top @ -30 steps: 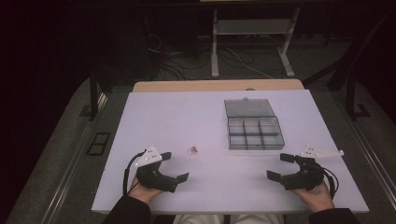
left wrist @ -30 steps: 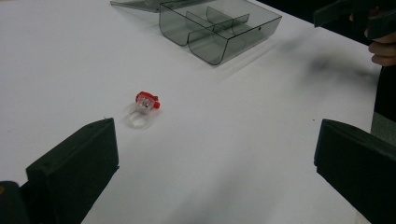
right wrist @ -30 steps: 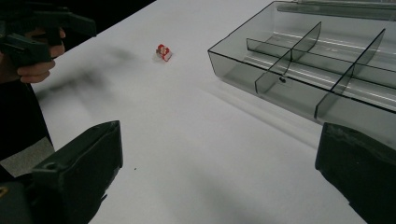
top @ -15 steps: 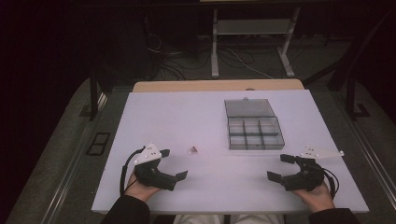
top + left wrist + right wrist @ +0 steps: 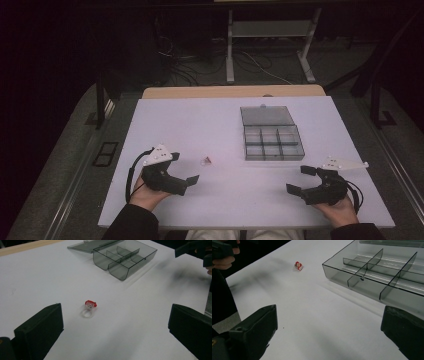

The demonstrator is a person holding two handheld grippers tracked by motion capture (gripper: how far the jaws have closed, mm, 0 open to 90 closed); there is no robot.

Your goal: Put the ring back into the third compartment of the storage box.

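A white table [image 5: 225, 130] is carrying a smoky-grey compartment box [image 5: 272, 142], which is sitting open with its lid [image 5: 266, 115] lying flat at the box's 12 o'clock side. The compartments are looking empty. A small clear ring with a red top [image 5: 206, 160] is lying on the table at about 9 o'clock from the box, well apart from it.

The left gripper [image 5: 182, 172] is resting near the table's 7 o'clock corner, its fingers [image 5: 40, 332] standing wide apart around nothing; the ring [image 5: 89, 308] is lying ahead of them, toward 11 o'clock, not touching. The right gripper [image 5: 300, 180] is resting near the 5 o'clock corner, its fingers [image 5: 254, 330] also spread wide and gripping nothing, with the box [image 5: 382, 277] at 1 o'clock and the ring [image 5: 298, 265] farther off at 11 o'clock.
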